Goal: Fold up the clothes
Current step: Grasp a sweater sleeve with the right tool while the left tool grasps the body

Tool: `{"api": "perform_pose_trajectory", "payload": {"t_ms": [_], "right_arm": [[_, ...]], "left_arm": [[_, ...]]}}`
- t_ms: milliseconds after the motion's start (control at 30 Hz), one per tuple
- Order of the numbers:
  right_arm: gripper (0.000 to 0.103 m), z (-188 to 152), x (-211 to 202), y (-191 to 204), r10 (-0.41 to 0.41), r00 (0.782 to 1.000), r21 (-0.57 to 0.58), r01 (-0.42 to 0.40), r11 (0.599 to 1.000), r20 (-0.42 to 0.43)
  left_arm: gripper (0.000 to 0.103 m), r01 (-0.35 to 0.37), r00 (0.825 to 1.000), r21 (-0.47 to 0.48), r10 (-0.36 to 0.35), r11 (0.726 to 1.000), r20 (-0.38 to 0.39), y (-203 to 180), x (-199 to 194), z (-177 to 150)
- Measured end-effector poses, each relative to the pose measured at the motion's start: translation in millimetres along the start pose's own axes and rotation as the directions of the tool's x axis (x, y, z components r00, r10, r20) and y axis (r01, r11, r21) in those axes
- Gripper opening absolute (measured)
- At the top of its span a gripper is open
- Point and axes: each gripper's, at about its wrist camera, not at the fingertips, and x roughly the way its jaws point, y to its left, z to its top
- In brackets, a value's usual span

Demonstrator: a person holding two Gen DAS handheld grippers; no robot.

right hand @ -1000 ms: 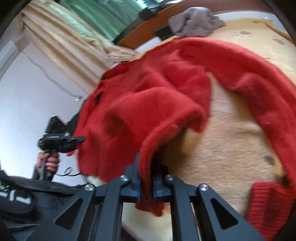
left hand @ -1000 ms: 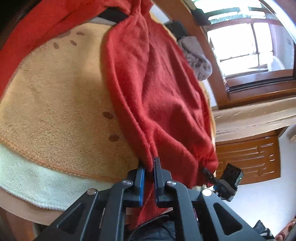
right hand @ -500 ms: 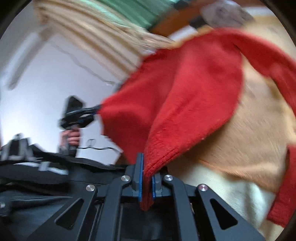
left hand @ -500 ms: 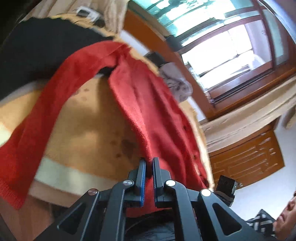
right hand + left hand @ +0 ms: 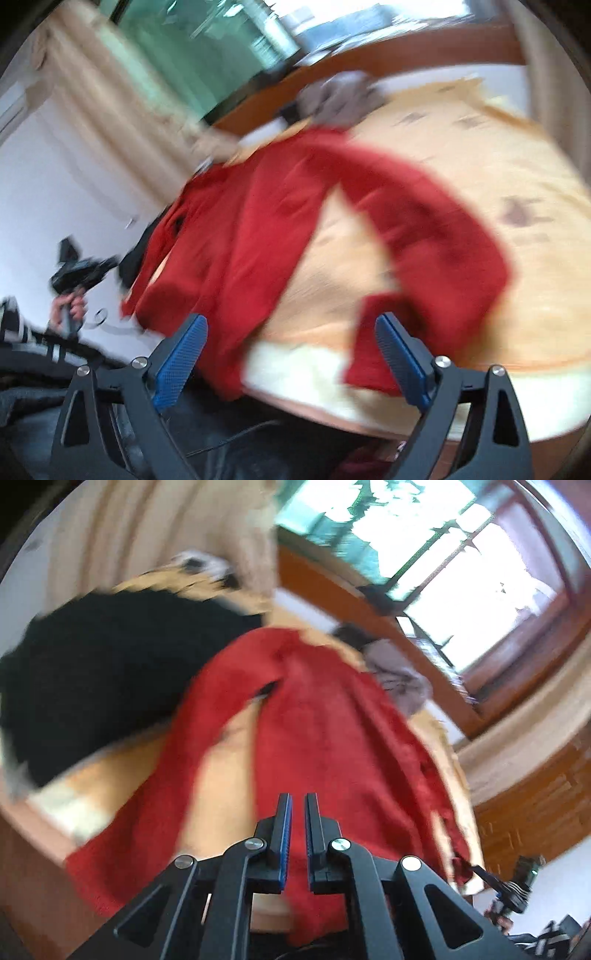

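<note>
Red cardigan (image 5: 332,738) lies spread on the orange bedspread (image 5: 498,177), its hem pinched in the left gripper (image 5: 297,834) for tensioning, judged, while the right gripper (image 5: 291,354), jaws opening, is empty.

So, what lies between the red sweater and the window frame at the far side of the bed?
A grey garment lies there, bunched at the far edge of the bed, beyond the red sweater. Both wrist views show it, though blurred.
</note>
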Motion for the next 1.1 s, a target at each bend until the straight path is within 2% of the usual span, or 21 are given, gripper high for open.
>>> {"api": "perform_pose_trajectory", "payload": {"t_ms": [33, 100, 200, 267, 333, 367, 433, 467, 567, 633, 700, 733, 767, 867, 1000, 1100], "right_arm": [[0.094, 0, -7, -7, -0.063, 0.997, 0.019, 0.063, 0.998, 0.032], [0.094, -4, -8, -21, -0.226, 0.973, 0.042, 0.224, 0.974, 0.048], [0.092, -9, 13, -19, -0.344, 0.939, 0.002, 0.344, 0.939, -0.007], [0.077, -10, 27, -20, -0.423, 0.905, -0.046, 0.421, 0.906, -0.044], [0.042, -6, 36, -23, -0.495, 0.867, -0.071, 0.491, 0.868, -0.057], [0.031, -3, 35, -24, -0.499, 0.865, -0.066, 0.496, 0.866, -0.056], [0.015, 9, 30, -23, -0.521, 0.853, -0.036, 0.52, 0.853, -0.021], [0.015, 17, 25, -21, -0.544, 0.839, -0.023, 0.544, 0.839, 0.015], [0.014, 40, -4, -16, -0.63, 0.759, 0.024, 0.635, 0.772, 0.165], [0.014, 58, -27, -15, -0.679, 0.684, 0.086, 0.685, 0.724, 0.268], [0.013, 75, -48, -15, -0.719, 0.599, 0.15, 0.722, 0.675, 0.353], [0.013, 81, -52, -18, -0.734, 0.573, 0.168, 0.735, 0.657, 0.365], [0.013, 87, -52, -22, -0.742, 0.563, 0.179, 0.74, 0.649, 0.365], [0.013, 97, -26, -40, -0.76, 0.57, 0.175, 0.752, 0.635, 0.311], [0.013, 106, 19, -57, -0.789, 0.565, 0.156, 0.78, 0.606, 0.24], [0.013, 127, 28, -61, -0.791, 0.555, 0.214, 0.766, 0.606, 0.257]], "left_arm": [[0.007, 0.032, 0.999, 0.017, -0.032, 0.999, -0.006, -11, 7, 4], [0.007, 0.098, 0.995, 0.042, -0.097, 0.994, -0.037, -36, 28, 10], [0.007, 0.193, 0.978, 0.066, -0.186, 0.979, -0.097, -71, 64, 21], [0.007, 0.25, 0.962, 0.076, -0.239, 0.965, -0.135, -93, 86, 27], [0.007, 0.287, 0.948, 0.074, -0.271, 0.955, -0.168, -111, 106, 32], [0.007, 0.299, 0.941, 0.069, -0.282, 0.952, -0.186, -117, 119, 36], [0.007, 0.324, 0.926, 0.058, -0.304, 0.944, -0.223, -128, 146, 43], [0.007, 0.329, 0.921, 0.052, -0.309, 0.943, -0.239, -132, 159, 45], [0.007, 0.322, 0.911, 0.03, -0.301, 0.946, -0.283, -133, 193, 46], [0.008, 0.307, 0.904, 0.002, -0.292, 0.952, -0.312, -126, 216, 43], [0.007, 0.294, 0.894, -0.04, -0.29, 0.955, -0.343, -118, 235, 39], [0.007, 0.279, 0.891, -0.057, -0.28, 0.959, -0.357, -113, 244, 35], [0.007, 0.262, 0.888, -0.072, -0.269, 0.962, -0.373, -108, 251, 31], [0.007, 0.226, 0.872, -0.123, -0.257, 0.966, -0.418, -93, 266, 18], [0.007, 0.26, 0.849, -0.202, -0.323, 0.944, -0.418, -77, 266, 2], [0.007, 0.276, 0.84, -0.221, -0.346, 0.935, -0.418, -71, 258, -5]]}}
